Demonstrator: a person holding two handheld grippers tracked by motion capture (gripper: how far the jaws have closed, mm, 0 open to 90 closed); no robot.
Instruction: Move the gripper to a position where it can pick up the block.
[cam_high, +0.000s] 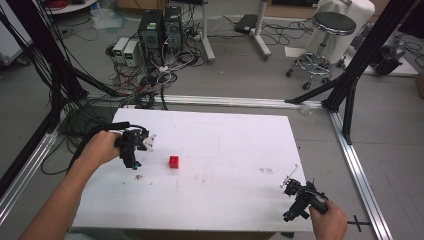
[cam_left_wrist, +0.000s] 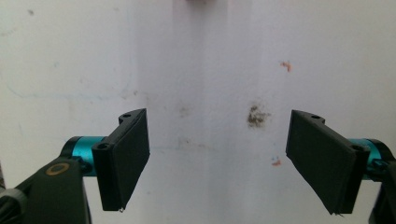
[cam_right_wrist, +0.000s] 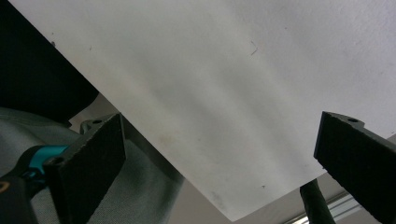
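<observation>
1. A small red cube (cam_high: 173, 161) sits on the white table (cam_high: 225, 135), left of the table's middle and apart from both grippers.
2. The left gripper (cam_high: 134, 159) is held in the person's left hand (cam_high: 99, 148) just to the left of the red cube, above the tabletop and not touching the cube.
3. In the left gripper view, the left gripper (cam_left_wrist: 217, 158) has its two black jaws spread wide, with bare, stained tabletop between them and nothing held.
4. A dark smudge (cam_left_wrist: 257, 116) and small orange flecks (cam_left_wrist: 286, 66) mark the table surface ahead of those jaws.
5. The right gripper (cam_high: 295, 210) is held in the person's right hand (cam_high: 328, 220), well away from the red cube, near the table's near right corner.
6. In the right gripper view, the right gripper (cam_right_wrist: 219, 158) also has its jaws wide apart, empty, and it looks across the table's edge toward the floor beyond.
7. A black stool (cam_high: 330, 30) and computer towers (cam_high: 160, 30) stand on the floor well beyond the table's far edge.
</observation>
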